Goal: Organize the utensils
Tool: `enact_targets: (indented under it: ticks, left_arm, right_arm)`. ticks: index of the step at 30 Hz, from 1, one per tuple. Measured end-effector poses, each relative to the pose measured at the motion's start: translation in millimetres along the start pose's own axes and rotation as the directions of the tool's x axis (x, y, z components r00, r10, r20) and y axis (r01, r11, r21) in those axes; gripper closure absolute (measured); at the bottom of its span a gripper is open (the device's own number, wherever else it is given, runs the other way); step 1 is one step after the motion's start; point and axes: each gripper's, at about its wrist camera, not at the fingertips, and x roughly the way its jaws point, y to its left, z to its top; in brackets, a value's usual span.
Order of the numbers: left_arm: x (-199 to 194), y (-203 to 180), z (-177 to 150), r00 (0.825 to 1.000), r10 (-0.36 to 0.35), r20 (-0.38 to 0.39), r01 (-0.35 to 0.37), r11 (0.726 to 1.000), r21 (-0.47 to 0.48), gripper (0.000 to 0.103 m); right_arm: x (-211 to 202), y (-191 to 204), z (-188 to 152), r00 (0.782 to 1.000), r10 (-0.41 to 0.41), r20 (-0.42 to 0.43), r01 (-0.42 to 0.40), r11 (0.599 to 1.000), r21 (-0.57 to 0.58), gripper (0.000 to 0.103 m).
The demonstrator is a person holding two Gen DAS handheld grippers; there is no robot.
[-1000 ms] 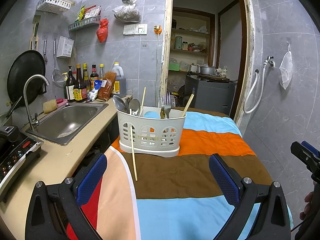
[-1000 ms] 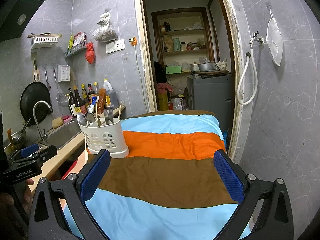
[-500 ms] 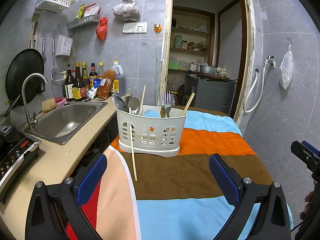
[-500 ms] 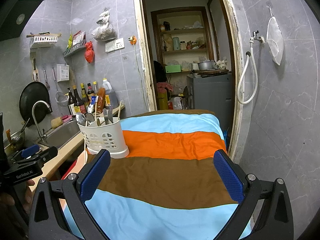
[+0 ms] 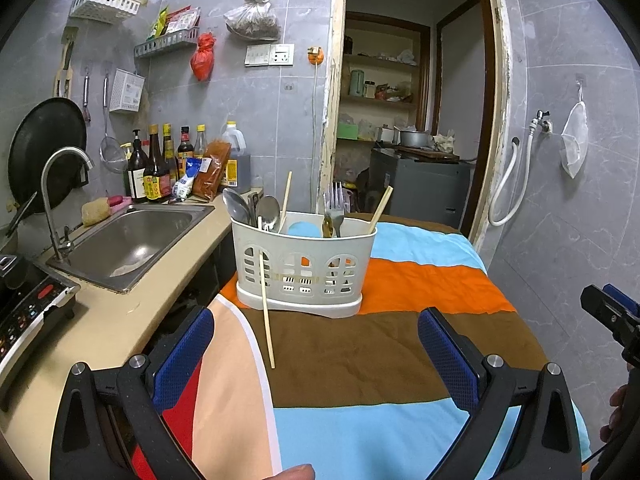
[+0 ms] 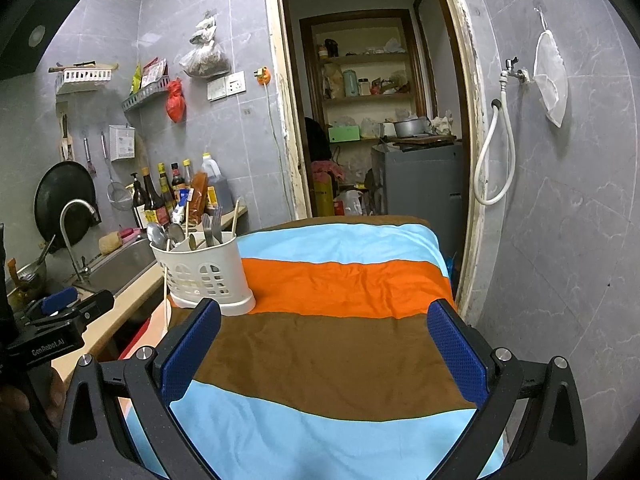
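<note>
White slotted plastic, my cutlery caddy (image 5: 304, 268) stood near the left edge of the striped cloth-covered table (image 5: 400, 344), holding steel spoons (image 5: 256, 210), a fork (image 5: 334, 206) and wooden chopsticks (image 5: 380, 210), while one loose pale wooden chopstick (image 5: 266, 312) leaned against its front wall with its lower tip on the brown stripe. My left gripper (image 5: 320, 356) and right gripper (image 6: 320, 348) were both spread wide and held nothing. I judged that a careless close could roll the thin stick toward the left edge, or nudge the light caddy and tip it.

White slotted caddy (image 5: 304, 264), upright on striped cloth | holds spoons (image 5: 236, 206), fork (image 5: 334, 204), chopsticks (image 5: 380, 210) | loose chopstick (image 5: 267, 312) leaning against caddy front
</note>
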Motion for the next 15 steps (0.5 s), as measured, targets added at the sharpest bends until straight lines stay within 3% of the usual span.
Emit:
enact_targets:
  ticks: [15]
  left_arm:
    - [22.8,3.3,7.6,1.0,-0.01,-0.03,0.01,1.0,0.009,0.0]
  right_arm:
    - [21.4,-2.5,8.8,0.999,-0.007,-0.037,0.007,1.0,0.005,0.001]
